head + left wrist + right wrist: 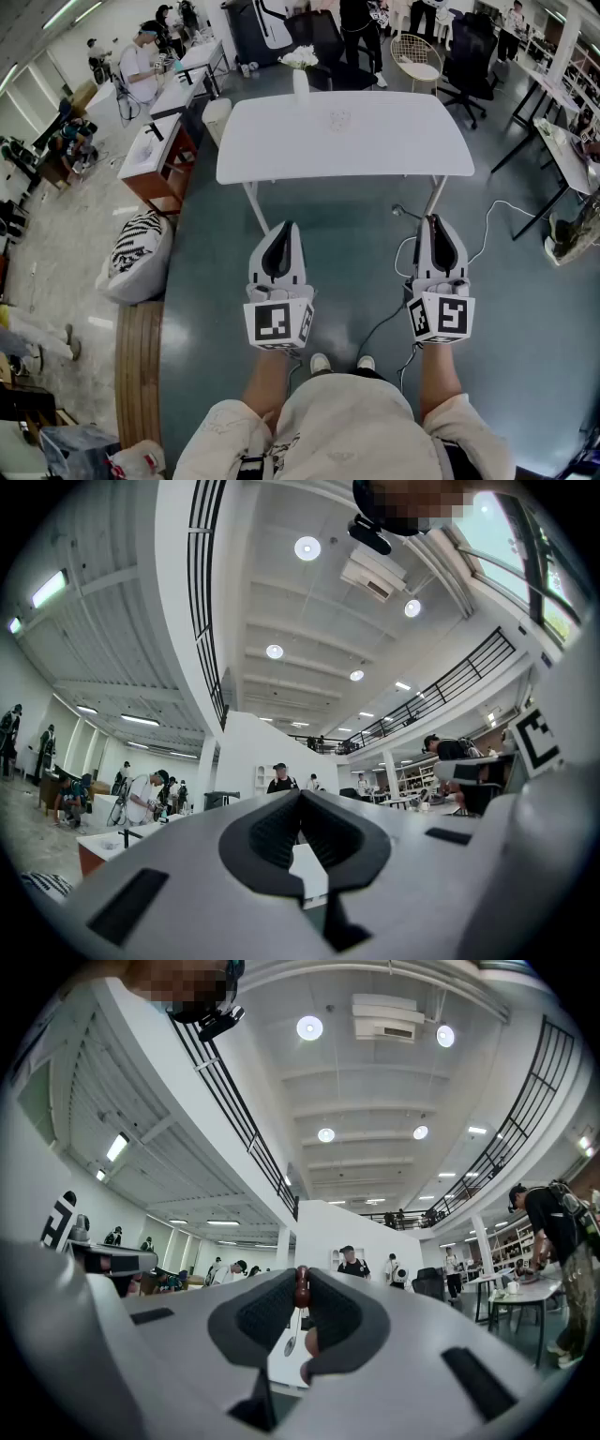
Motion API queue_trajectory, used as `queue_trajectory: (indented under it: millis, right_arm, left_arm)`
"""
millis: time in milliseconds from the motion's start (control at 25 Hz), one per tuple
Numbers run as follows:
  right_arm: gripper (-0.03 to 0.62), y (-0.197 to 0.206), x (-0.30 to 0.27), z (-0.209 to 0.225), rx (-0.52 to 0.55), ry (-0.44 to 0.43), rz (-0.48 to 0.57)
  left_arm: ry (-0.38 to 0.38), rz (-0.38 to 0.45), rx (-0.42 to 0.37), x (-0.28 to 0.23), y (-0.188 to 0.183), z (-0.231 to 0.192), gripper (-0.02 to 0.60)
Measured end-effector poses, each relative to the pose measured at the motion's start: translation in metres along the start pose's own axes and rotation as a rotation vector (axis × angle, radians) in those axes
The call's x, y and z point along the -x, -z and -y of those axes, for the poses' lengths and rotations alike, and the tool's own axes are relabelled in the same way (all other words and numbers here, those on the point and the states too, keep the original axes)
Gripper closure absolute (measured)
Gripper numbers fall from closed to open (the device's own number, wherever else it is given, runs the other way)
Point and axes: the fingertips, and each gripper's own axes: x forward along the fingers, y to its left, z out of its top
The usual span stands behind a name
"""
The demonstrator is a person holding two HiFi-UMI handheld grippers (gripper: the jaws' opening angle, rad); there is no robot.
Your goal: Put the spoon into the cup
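We see right tool pinching spoon by brown handle tip, bowl hanging, well short of desk. Left tool pressed together, empty. Cup mid-desk. We judge spoon light, stiff, slippery; handle-end grip suits.

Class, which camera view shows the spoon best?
The right gripper view: the spoon hangs pinched between the jaws of the right gripper. In the head view that gripper's body covers it, and the left gripper view doesn't show it.
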Motion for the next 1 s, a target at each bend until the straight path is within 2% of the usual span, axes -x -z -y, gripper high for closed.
queue_trajectory:
  millis: [440, 680, 1000]
  right_arm:
    - [0.569, 0.004, -0.013, -0.035, 0.017, -0.012, -0.008]
    - [0.569, 0.011, -0.018, -0.06, 0.006, 0.012, -0.018]
    - [0.569, 0.018, -0.023, -0.065, -0.005, 0.049, -0.024]
  left_arm:
    - [-0.01, 0.019, -0.002, 0.009, 0.0, -0.036, 0.578]
    - [-0.013, 0.0, 0.02, 0.018, 0.009, -0.067, 0.578]
    - [0.013, -0.002, 0.024, 0.008, 0.016, -0.079, 0.577]
